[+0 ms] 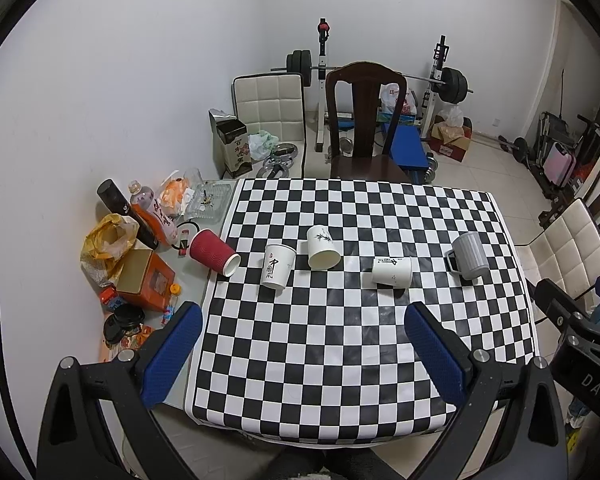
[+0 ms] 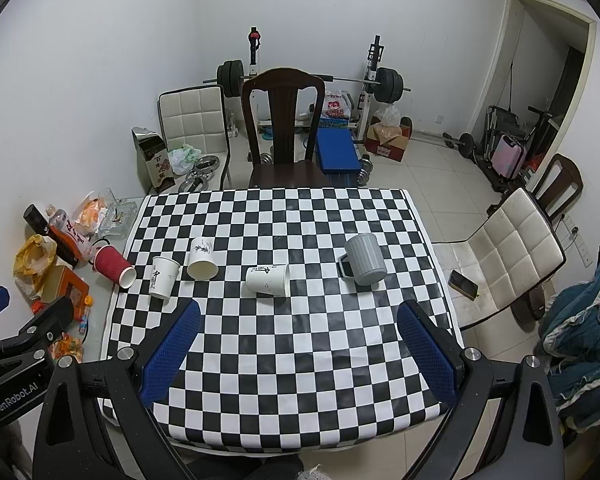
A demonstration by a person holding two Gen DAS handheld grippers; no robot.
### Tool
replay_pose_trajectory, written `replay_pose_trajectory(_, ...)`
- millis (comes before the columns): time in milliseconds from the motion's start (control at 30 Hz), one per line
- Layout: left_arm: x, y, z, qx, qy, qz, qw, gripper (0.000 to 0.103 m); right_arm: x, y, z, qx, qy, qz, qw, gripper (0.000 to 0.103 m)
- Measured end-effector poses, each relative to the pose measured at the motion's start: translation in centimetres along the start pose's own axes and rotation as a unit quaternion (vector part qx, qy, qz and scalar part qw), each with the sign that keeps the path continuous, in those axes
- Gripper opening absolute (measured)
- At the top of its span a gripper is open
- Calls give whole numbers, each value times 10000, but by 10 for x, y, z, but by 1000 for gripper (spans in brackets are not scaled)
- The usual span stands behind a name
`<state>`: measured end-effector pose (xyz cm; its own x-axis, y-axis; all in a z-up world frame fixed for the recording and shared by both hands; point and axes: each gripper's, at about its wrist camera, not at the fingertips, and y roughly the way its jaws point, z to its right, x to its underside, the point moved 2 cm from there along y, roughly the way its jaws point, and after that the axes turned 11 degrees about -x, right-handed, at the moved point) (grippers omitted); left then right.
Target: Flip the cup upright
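Overall, a checkered table (image 2: 284, 360) carries five cups in a loose row across its middle, all nearer the far edge than the near one. Both grippers hang above the near edge, well apart from every cup, jaws spread wide and holding nothing: left gripper (image 1: 304, 356), right gripper (image 2: 298, 354).

Largest cup: grey mug (image 2: 365, 260), toward the right edge, seemingly mouth-down with its handle to the left. It lies ahead and slightly right of the right gripper, the nearer hand for it.

Next, red cup (image 1: 214, 253), at the left edge, on its side, axis slanting, mouth toward the near right. Left gripper is nearer.

Then three white paper cups. One (image 2: 267, 279) lies on its side mid-table, axis running left–right, mouth apparently to the right; it sits about straight ahead of the right gripper. One (image 1: 322, 247) is tipped, mouth toward the near edge. One (image 1: 278, 266) stands inverted, I judge, left of centre.

Which cup is meant: cannot tell.
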<state>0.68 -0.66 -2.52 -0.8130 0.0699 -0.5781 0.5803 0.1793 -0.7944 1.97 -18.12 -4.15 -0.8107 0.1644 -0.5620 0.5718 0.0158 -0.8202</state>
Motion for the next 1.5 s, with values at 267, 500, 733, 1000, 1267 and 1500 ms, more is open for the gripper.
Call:
replay_pose_trajectory(267,0,0,0,-1,-3,0,10000,103,0,-1,-1,2,2,6,10000,100)
replay_pose_trajectory(500,0,-1,1,-5,4,16,10000,103,0,-2,1,-9,5,3,10000,100)
replay_pose_trajectory(733,-1,-1,1,-10,-5,12,10000,103,1,-3,4,-25,0,7,10000,100)
replay_pose_trajectory(1000,0,-1,0,1,-9,20,10000,103,1,-4,5,-34,1,15,10000,100)
replay_pose_trajectory(1267,-1,9,2,-151,-52,-68,9998,103,3,6,6,-104,24,-89,9999,100)
replay_pose_trajectory(1500,-5,69,10,-667,-28,-441,9968,103,3,75,18,-301,9,-626,9976,100)
